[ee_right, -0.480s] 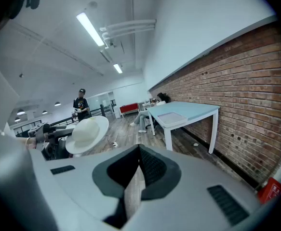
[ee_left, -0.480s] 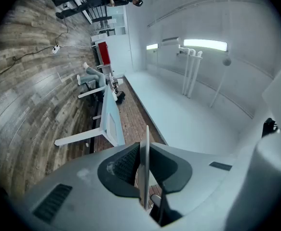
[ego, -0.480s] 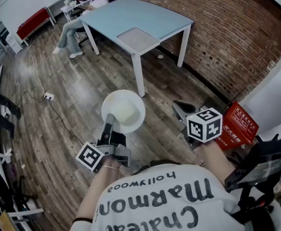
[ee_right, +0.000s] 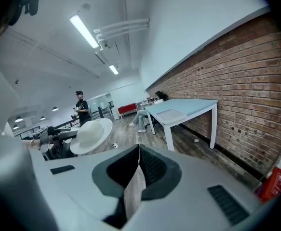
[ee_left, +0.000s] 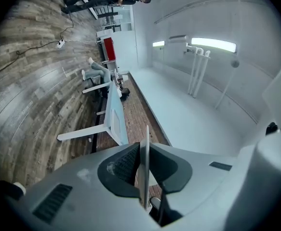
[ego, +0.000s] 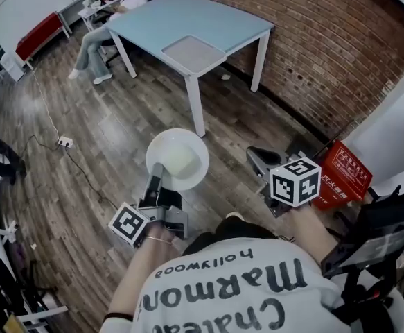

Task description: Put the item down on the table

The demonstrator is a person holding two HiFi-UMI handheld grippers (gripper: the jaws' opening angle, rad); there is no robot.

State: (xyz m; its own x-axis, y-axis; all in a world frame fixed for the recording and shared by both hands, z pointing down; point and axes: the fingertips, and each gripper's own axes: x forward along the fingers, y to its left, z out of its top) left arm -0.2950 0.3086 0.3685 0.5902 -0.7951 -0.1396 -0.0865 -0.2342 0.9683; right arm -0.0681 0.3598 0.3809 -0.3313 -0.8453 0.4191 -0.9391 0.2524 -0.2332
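Observation:
A white brimmed hat (ego: 177,159) hangs over the wooden floor, held out in front of me. My left gripper (ego: 156,177) is shut on its brim, and the brim shows as a thin white edge (ee_left: 145,170) between the jaws in the left gripper view. The hat (ee_right: 91,134) also shows at the left of the right gripper view. My right gripper (ego: 259,159) is shut with nothing in it, to the right of the hat and apart from it. The light blue table (ego: 188,21) stands ahead by the brick wall, with a grey mat (ego: 193,53) at its near corner.
A red box (ego: 343,175) sits on the floor by the wall at my right. A person sits on a chair (ego: 104,33) beyond the table's left end. A cable with a power strip (ego: 64,142) lies on the floor at left. Another person (ee_right: 81,109) stands far back.
The whole view has shifted slightly toward the table. Both grippers keep their pose, and the hat stays in the left one.

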